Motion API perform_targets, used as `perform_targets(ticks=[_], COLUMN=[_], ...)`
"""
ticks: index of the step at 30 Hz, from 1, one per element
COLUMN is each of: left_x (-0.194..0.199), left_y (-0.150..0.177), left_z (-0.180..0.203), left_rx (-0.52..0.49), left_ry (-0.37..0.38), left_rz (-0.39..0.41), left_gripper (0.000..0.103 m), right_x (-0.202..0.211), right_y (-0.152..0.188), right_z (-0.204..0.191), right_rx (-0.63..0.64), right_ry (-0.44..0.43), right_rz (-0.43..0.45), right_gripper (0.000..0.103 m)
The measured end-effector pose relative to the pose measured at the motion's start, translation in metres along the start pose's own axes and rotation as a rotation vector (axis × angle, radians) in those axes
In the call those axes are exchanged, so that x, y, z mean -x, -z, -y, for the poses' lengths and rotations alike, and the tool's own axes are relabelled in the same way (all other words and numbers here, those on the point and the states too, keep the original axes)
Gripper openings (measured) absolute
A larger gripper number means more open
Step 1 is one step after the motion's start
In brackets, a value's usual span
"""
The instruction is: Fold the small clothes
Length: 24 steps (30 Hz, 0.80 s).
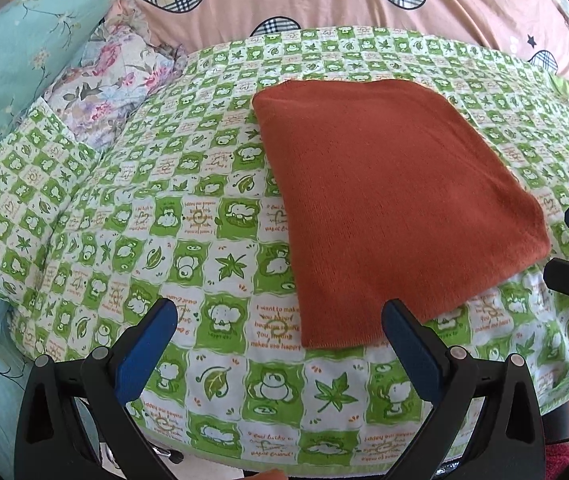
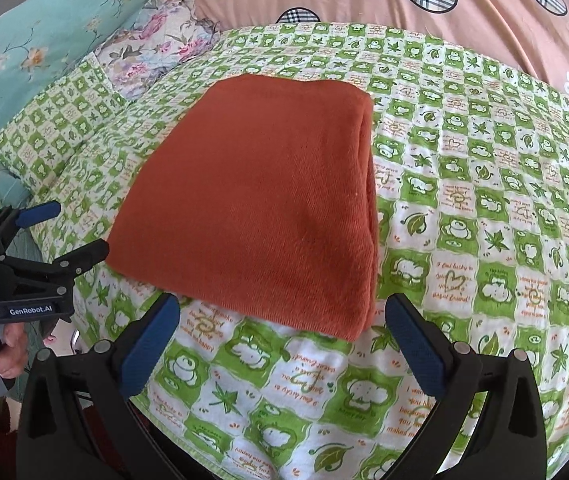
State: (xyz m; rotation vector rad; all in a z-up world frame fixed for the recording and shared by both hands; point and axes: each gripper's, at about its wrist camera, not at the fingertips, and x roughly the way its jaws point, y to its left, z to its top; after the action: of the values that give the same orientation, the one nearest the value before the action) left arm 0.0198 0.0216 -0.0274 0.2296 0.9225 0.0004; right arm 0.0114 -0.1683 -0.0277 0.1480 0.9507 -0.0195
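The green checked sheet is spreading under both tongs. The folded rust-red cloth is lying on it just ahead of the right gripper, and ahead and to the right of the left gripper, its long axis running away from them. Both are gaping apart, gripping nothing; the right is sitting nearer.

Both views low, facing shared bedspread
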Motion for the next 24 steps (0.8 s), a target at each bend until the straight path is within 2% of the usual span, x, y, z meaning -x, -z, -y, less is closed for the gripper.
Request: perform_targets(ticks=[15,24], left_x=[-0.005,-0.024], left_y=[-0.008,-0.034], left_z=[-0.002,-0.018], left_rx=[0.019,0.08], left_ry=[-0.007,0.064], left_rz=[-0.014,-0.009], left_gripper=[0.102,0.102], right_x=[-0.013,-0.019], right_y=[-0.007,-0.049], right_z=[0.001,0.032], right_rx=[-0.056,-0.146], right_ry=[-0.034,-0.075], right_rz=[-0.015,0.042], right_gripper=[0.102,0.102])
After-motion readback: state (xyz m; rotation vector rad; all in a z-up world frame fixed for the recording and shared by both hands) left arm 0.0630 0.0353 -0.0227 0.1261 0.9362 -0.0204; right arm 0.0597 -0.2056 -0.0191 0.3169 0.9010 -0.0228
